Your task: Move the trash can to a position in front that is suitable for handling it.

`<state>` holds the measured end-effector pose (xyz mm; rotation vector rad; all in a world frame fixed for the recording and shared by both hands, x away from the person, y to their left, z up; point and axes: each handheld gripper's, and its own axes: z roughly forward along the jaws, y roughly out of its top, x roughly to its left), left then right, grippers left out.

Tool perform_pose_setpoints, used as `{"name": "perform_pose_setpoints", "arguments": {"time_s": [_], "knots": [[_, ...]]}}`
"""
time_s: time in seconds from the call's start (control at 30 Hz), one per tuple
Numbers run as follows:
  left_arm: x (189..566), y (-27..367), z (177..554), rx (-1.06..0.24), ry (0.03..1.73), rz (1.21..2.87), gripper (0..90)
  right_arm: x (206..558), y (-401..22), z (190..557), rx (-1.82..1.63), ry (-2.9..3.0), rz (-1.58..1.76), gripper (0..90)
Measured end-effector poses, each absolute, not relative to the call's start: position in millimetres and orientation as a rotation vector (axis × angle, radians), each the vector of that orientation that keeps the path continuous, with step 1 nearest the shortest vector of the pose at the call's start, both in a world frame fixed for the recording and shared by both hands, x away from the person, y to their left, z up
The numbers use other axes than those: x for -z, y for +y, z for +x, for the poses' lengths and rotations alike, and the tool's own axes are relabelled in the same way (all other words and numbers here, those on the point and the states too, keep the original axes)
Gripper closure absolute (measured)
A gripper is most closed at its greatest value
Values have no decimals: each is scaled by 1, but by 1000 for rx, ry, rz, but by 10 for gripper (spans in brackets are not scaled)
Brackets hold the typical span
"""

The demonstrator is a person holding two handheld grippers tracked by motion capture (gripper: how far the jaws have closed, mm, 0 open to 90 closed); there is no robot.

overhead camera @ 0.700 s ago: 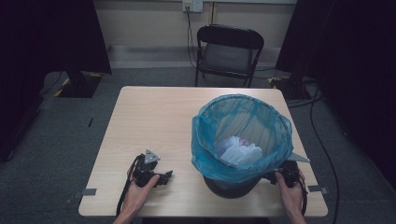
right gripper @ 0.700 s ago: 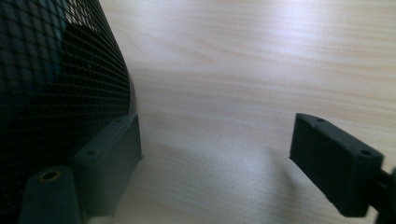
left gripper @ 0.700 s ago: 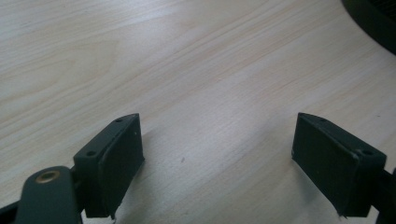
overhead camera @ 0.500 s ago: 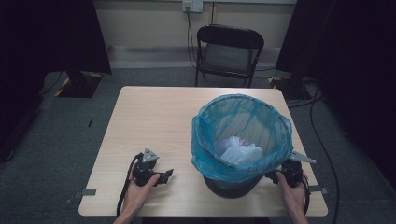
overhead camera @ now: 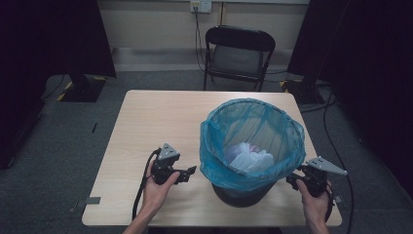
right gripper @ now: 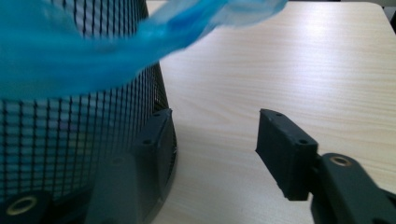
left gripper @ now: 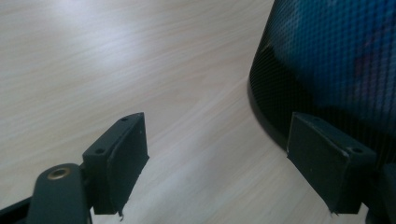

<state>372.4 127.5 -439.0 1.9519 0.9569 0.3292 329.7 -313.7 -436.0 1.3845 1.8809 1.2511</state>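
Standing upright, the bin (overhead camera: 243,190) opens upward between left gripper (overhead camera: 187,173) and right gripper (overhead camera: 290,179), jaws spread.

Folding chair (overhead camera: 239,54) behind desk's (overhead camera: 160,117) far edge. Wall outlet (overhead camera: 200,6) above, cable hanging. Dark curtains both sides, grey carpet.

Right gripper (right gripper: 212,154): jaws standing apart, nothing between them, hovering low over the wooden table (right gripper: 289,65). Black mesh bin (right gripper: 70,130): sitting at left, one jaw lying just beside its base. Blue bag liner (right gripper: 93,42): draping over the bin's upper wall, one flap trailing rightward.
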Motion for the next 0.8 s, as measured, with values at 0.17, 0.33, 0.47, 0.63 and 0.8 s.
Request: {"name": "perform_pose_setpoints", "arguments": {"time_s": [0.17, 0.33, 0.47, 0.63, 0.8], "knots": [[424, 116, 384, -355, 952, 1919, 215, 420, -321, 330, -1298, 1846, 1391, 511], [409, 113, 393, -357, 948, 1901, 220, 398, -319, 334, -1322, 1805, 1366, 494], [407, 106, 392, -350, 921, 1884, 220, 401, -310, 336, -1305, 1823, 1344, 483], [407, 98, 386, -367, 864, 1889, 220, 401, -304, 335, -1289, 1838, 1324, 499], [405, 100, 380, -392, 850, 1883, 232, 403, -303, 334, -1310, 1830, 1334, 505]]}}
